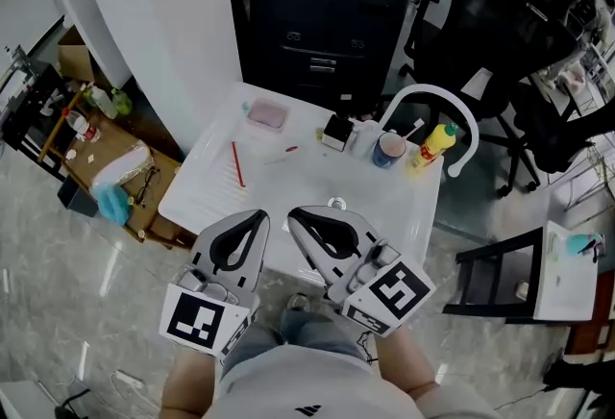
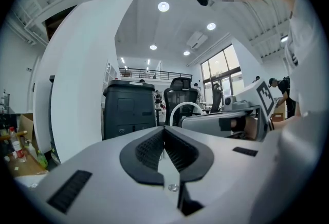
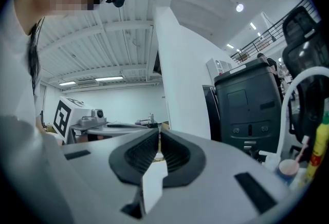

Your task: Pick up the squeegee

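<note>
The left tool (image 1: 258,218) and the right tool (image 1: 298,215) hang side by side over the near edge of the white bench (image 1: 288,184), tips pointing toward its middle. In the left gripper view the left tool (image 2: 164,130) has its ribbed black pads pressed together with nothing between them. The right gripper view shows the right tool (image 3: 158,133) drawn in just as narrow, also empty.

A flat pink box (image 1: 266,114) lies near the far left corner of the bench. A thin red stick (image 1: 236,163) lies toward the left edge, with a small red bit (image 1: 291,149) just right of it. Along the far right edge stand a small black and white box (image 1: 336,131), a cup (image 1: 389,150) and a yellow bottle (image 1: 437,140). A small grey loop (image 1: 335,205) sits at the near edge, just beyond the tips of the tools. I cannot tell which of these is the squeegee; everything on the bench lies apart from both tools.
</note>
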Action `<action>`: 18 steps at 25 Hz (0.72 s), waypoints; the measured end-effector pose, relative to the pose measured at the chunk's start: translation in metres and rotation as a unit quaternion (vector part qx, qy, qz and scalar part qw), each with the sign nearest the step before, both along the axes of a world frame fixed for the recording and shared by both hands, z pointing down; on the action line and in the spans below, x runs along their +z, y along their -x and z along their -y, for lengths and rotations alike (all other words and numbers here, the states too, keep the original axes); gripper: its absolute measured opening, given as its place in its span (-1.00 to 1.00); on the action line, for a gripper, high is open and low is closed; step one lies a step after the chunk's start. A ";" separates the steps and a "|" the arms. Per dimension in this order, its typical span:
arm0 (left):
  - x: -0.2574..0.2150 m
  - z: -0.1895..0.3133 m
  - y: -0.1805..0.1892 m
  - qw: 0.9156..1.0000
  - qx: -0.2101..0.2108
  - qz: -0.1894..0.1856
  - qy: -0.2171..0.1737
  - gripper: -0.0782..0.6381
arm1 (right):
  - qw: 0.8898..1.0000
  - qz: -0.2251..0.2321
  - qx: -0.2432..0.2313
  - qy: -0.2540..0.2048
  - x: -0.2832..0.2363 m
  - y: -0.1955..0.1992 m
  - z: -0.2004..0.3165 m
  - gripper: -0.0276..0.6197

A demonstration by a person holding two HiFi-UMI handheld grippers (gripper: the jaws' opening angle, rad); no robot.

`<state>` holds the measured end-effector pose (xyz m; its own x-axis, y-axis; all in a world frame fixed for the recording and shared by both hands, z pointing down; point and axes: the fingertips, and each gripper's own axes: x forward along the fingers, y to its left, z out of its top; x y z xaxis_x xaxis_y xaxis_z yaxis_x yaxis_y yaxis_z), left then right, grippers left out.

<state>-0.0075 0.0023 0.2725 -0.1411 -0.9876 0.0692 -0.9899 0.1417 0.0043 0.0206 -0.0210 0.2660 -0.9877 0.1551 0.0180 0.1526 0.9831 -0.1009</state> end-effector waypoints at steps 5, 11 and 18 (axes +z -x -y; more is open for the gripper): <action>0.002 0.014 -0.001 1.000 0.007 0.003 0.004 -0.75 | 1.000 0.001 0.002 0.004 0.001 0.000 0.012 -0.88; 0.004 0.032 0.002 1.000 0.026 0.000 -0.006 -0.75 | 1.000 0.000 0.021 -0.005 0.001 0.000 0.026 -0.88; 0.001 0.059 0.010 0.996 0.085 0.000 -0.015 -0.75 | 0.997 -0.003 0.076 -0.012 0.000 0.007 0.046 -0.88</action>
